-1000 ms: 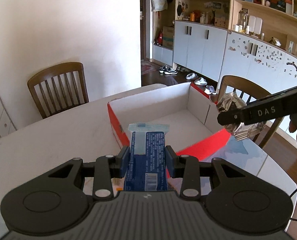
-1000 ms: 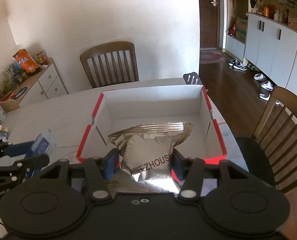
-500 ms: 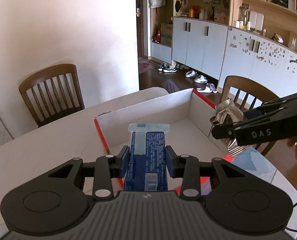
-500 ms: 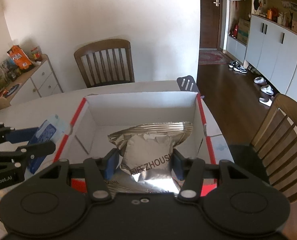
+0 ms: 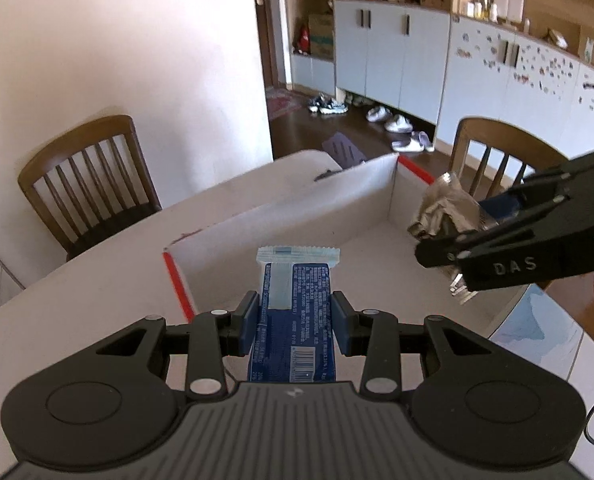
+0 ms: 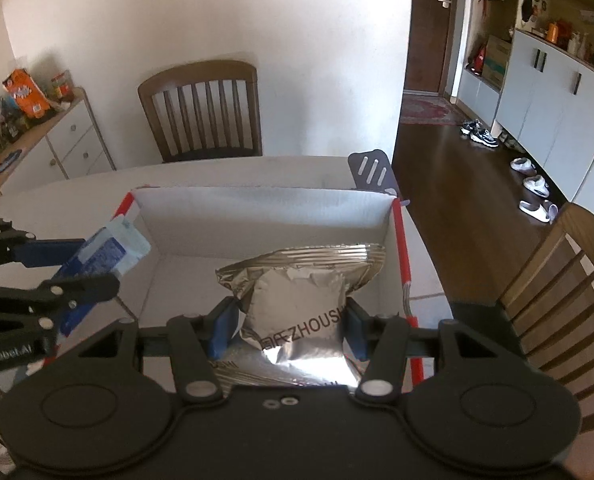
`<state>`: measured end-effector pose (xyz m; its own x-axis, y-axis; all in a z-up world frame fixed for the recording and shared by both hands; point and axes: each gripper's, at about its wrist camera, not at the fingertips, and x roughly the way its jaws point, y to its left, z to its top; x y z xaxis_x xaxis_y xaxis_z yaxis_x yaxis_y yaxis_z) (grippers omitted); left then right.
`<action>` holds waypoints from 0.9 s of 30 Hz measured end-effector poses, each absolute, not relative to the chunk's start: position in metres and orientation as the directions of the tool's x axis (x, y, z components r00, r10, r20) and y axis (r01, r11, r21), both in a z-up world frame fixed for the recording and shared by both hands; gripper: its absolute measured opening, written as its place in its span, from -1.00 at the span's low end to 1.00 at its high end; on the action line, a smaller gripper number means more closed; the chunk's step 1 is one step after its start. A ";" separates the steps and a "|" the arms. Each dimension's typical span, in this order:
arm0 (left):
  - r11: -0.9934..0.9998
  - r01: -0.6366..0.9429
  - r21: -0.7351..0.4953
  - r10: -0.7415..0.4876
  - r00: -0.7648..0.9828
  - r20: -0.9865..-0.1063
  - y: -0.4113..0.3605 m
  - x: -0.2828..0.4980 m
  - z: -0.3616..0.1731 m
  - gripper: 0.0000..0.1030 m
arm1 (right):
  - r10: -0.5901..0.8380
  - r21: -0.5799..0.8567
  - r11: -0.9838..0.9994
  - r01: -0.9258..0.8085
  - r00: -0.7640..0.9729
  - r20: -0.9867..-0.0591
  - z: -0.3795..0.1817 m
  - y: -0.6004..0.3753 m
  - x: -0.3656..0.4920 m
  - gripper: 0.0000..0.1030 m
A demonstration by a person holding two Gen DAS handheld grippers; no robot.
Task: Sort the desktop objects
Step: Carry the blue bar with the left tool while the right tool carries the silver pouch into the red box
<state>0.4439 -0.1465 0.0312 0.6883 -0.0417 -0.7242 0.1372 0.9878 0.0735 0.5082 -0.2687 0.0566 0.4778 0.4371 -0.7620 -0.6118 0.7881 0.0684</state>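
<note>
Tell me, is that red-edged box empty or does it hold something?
Empty, as far as visible: the box shows a bare white floor; the near part is hidden.

A pale table point(image 6: 77, 188) is seen carrying 1 open white box with red edges point(image 6: 397, 216); a slotted spatula point(image 6: 371, 170) lies behind it.

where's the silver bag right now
The silver bag is clamped in the right tool, above the open box near its right wall. In the left wrist view it is at right, across from the blue packet.
</note>
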 end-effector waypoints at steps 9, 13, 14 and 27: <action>0.974 0.205 0.095 -0.053 0.615 -0.787 -0.159 0.471 0.002 -0.28 | 0.398 0.025 0.783 -0.622 0.469 -0.788 0.031 -0.249 0.530 0.07; 0.975 0.208 0.072 -0.056 0.552 -0.832 -0.157 0.480 -0.016 -0.28 | 0.374 0.008 0.759 -0.651 0.427 -0.823 0.013 -0.237 0.536 0.06; 0.975 0.210 0.067 -0.059 0.540 -0.840 -0.157 0.481 -0.019 -0.28 | 0.366 0.001 0.752 -0.659 0.416 -0.832 0.008 -0.235 0.538 0.06; 0.968 0.242 0.059 -0.051 0.422 -0.905 -0.162 0.490 -0.054 -0.28 | 0.284 -0.040 0.671 -0.740 0.307 -0.909 -0.034 -0.222 0.532 0.06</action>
<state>0.4902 -0.1623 -0.0535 0.4218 -0.0506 -0.9053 0.2420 0.9685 0.0587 0.5318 -0.2219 -0.0337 0.3067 0.2836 -0.9086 -0.7403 0.6711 -0.0404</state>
